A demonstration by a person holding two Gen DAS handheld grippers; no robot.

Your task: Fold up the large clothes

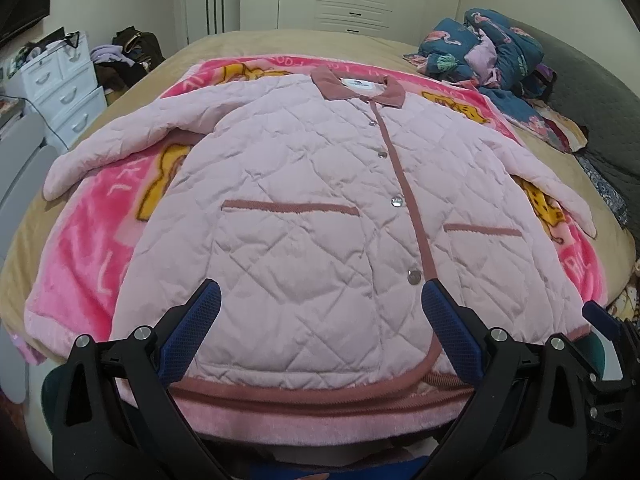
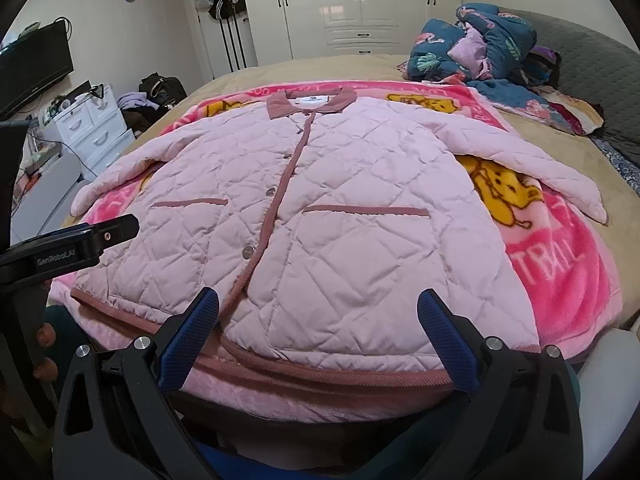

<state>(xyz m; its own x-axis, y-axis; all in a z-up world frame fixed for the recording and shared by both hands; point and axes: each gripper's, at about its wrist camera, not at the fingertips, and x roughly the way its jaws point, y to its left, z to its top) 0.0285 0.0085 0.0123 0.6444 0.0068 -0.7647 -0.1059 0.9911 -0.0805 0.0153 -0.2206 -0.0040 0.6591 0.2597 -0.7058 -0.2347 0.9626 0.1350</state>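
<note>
Hovering with jaws spread and empty, the left gripper (image 1: 320, 300) and right gripper (image 2: 319, 308) face the quilted pink jacket (image 1: 312, 200) (thick, slippery-looking), whose padded hem may slide out of a shallow pinch.

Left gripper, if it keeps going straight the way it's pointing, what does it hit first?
Probably the pink quilted jacket: the left gripper, open, points over its hem at the lower front panel. Height above the fabric is unclear.
</note>
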